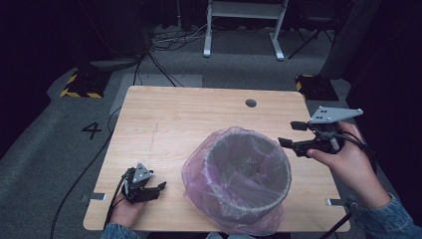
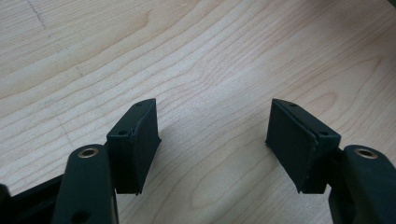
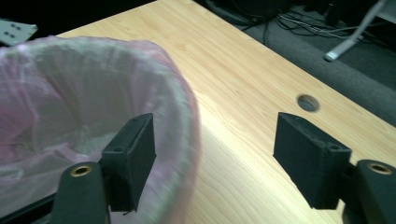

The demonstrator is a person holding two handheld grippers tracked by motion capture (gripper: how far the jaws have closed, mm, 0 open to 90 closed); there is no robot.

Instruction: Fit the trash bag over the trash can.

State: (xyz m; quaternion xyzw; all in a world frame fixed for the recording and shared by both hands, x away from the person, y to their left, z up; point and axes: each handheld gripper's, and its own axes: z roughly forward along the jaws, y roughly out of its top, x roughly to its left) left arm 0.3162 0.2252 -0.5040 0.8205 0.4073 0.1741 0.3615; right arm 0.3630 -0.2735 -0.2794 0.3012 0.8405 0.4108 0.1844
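Note:
A round bin (image 1: 249, 133) lined with a pink plastic bag stands on the wooden table (image 1: 169, 119), right of centre and toward the near edge. Its inside looks empty. My left gripper (image 1: 158, 189) rests low at the near left of the table, left of the bin. In the left gripper view the left gripper (image 2: 212, 112) is open over bare wood with nothing between its jaws. My right gripper (image 1: 287, 133) is held in the air just right of the bin's rim, pointing left. In the right gripper view the right gripper (image 3: 215, 123) is open, and the bag's rim (image 3: 182, 102) lies beyond its left jaw.
A cable hole (image 1: 251, 103) sits in the table near its far edge, also seen as the hole (image 3: 307, 102) past the right jaw. Beyond the table stand a white frame (image 1: 244, 30), floor cables (image 1: 169, 40) and striped yellow-black bases (image 1: 82, 84).

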